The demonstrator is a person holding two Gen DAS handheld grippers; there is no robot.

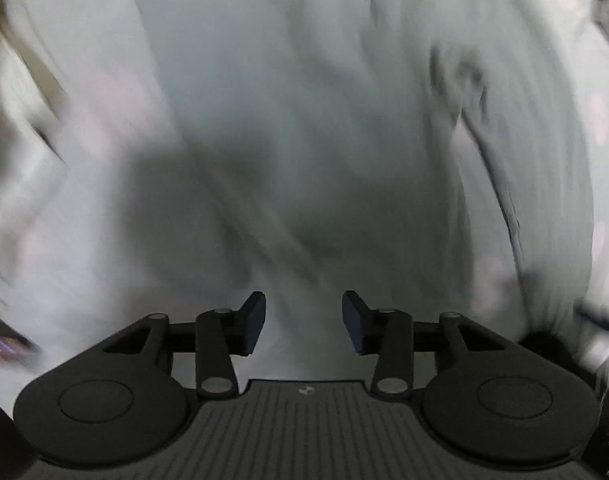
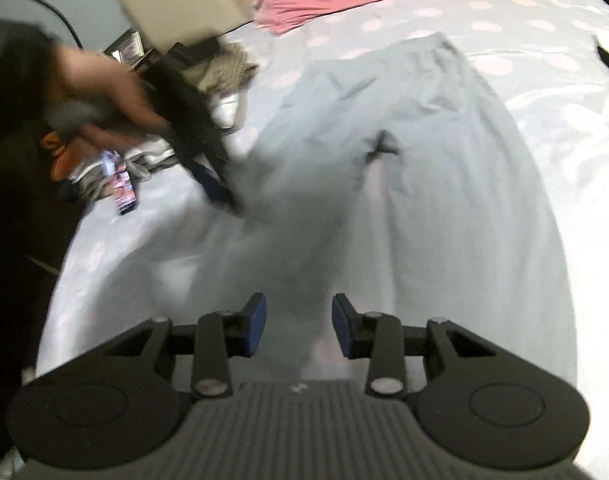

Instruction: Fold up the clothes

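Bed (image 2: 544, 92), garment (image 2: 444, 168) beyond tongs (image 2: 299, 326)

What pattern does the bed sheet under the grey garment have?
The bed sheet is pale grey-blue with light pink polka dots; the right wrist view shows it best.

Matt pale grey cloth garment (image 2: 444, 184) on a smooth, slightly shiny spotted bedsheet (image 2: 564, 92); matt black plastic right gripper (image 2: 298, 326).

We see left wrist cam close, looking steeply down onto grey garment (image 1: 304, 120); right cam farther, angled across bed (image 2: 544, 80); both share garment.
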